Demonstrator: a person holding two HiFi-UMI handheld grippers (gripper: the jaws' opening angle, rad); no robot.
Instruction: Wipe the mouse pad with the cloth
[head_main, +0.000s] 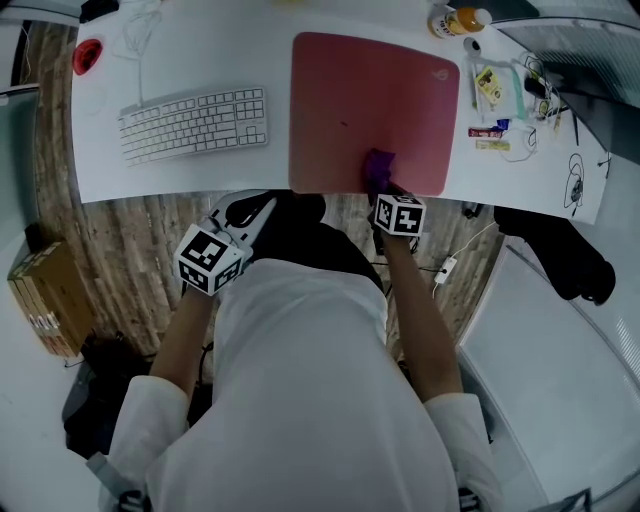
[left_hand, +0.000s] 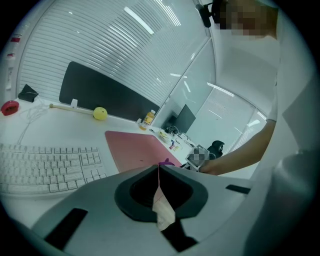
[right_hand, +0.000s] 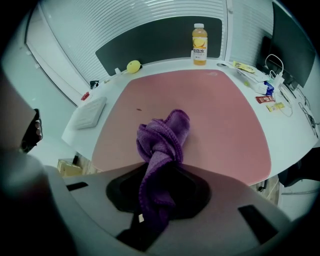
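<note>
The pink mouse pad lies on the white desk, right of the keyboard. A bunched purple cloth rests on the pad's near edge, with my right gripper shut on it. My left gripper hangs off the desk's front edge, below the gap between keyboard and pad. Its jaws meet with nothing between them.
A white keyboard sits left of the pad. An orange drink bottle stands behind the pad's far right corner. Small packets and cables lie right of the pad. A yellow ball sits at the back.
</note>
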